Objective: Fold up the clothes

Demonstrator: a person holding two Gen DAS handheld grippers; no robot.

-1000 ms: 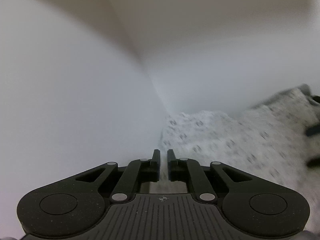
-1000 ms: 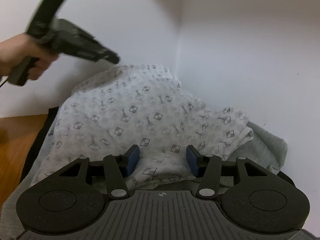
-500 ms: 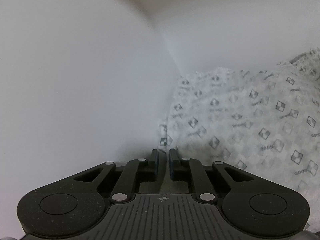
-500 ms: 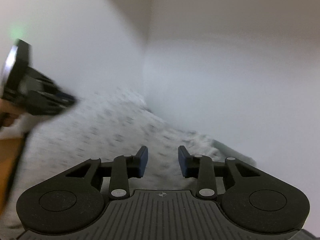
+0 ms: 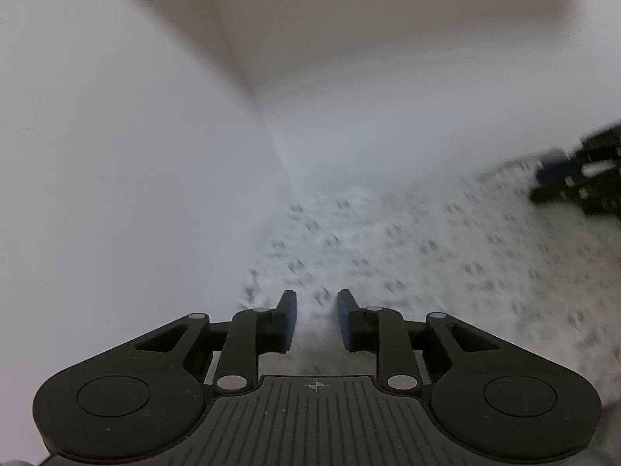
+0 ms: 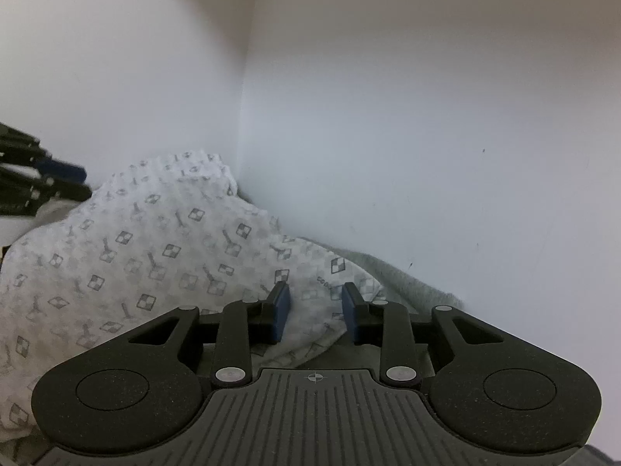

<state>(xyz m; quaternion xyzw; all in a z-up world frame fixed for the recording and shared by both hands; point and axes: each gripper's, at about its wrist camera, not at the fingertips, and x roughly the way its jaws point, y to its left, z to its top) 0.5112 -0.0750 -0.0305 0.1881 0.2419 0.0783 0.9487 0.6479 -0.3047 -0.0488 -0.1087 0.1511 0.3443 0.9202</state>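
Observation:
A white garment with a grey checker print (image 6: 155,248) lies heaped in the corner of two white walls. In the left wrist view the same garment (image 5: 407,248) is blurred by motion. My left gripper (image 5: 316,312) hovers open over the garment's left edge, nothing between its blue pads. My right gripper (image 6: 315,306) is open just above the garment's right edge, cloth showing between the fingers but not pinched. Each gripper shows in the other's view: the right gripper (image 5: 574,186) at the far right, the left gripper (image 6: 35,178) at the far left.
A grey garment (image 6: 403,275) lies under the printed one along the right wall (image 6: 427,136). White walls meet in a corner (image 6: 238,143) right behind the pile. A dark fabric edge shows under the right gripper's body.
My left gripper went from shut to open and the view pulled back from the garment. My right gripper dropped back down toward the garment's right edge and stayed open.

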